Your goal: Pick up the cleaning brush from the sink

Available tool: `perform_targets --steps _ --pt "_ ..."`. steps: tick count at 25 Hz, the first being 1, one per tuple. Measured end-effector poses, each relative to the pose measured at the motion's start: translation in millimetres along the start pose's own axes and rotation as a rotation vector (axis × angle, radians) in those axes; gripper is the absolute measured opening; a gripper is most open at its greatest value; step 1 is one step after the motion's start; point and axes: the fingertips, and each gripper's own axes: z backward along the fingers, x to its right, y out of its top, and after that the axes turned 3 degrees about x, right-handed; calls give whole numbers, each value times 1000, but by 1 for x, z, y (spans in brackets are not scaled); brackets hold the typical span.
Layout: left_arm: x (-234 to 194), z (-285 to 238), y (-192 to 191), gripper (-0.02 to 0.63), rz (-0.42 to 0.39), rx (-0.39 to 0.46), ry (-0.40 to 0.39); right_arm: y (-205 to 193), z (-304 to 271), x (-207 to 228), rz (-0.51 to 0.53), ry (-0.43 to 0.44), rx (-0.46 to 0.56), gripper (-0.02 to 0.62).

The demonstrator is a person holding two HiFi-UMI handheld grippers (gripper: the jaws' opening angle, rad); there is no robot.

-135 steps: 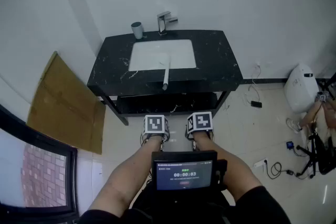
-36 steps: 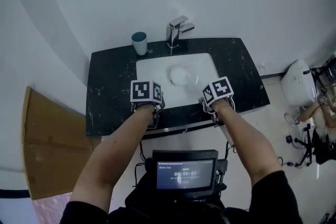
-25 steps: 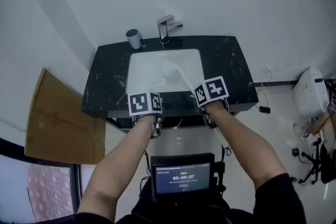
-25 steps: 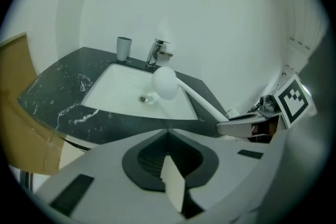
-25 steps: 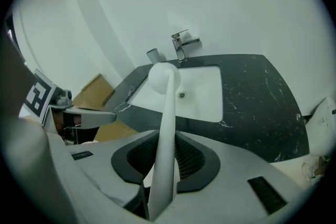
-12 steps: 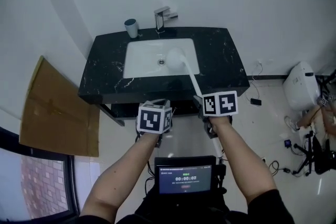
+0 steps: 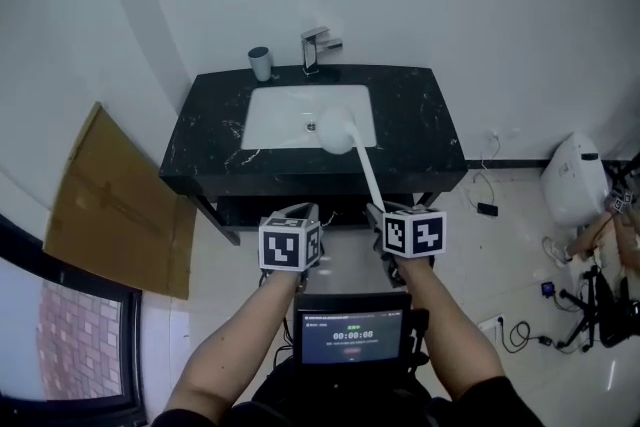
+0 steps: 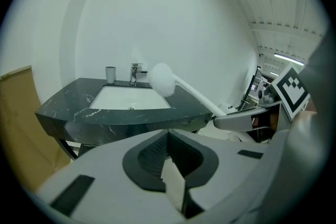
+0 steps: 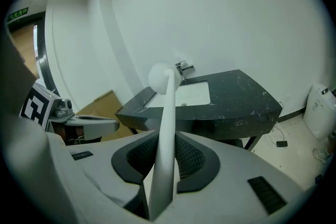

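Our right gripper (image 9: 161, 176) pinches the white handle of the cleaning brush (image 7: 337, 130) between its jaws. The brush hangs in the air, clear of the sink (image 7: 272, 118), round head toward the counter's (image 7: 415, 130) front edge. Our left gripper (image 8: 170, 181) has its jaws pressed together on nothing.

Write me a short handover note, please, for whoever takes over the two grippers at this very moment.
Right gripper: shut on the handle of the brush, with the round head pointing up and away from you.
Left gripper: shut, with nothing in it, level with the right one in front of the counter.
Brush: out of the sink and in the air, touching nothing but the jaws.
Done: the pick-up looks complete.
Left: nothing on the task itself; just hold the grip steady.
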Motion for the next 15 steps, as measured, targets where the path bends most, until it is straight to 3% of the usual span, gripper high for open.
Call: perform_targets --steps 7,15 --pt "12 -4 -11 0 2 -9 16 -26 7 11 -11 -9 4 80" --pt "22 -12 -28 0 11 -44 -9 -28 7 17 -34 -57 11 80"
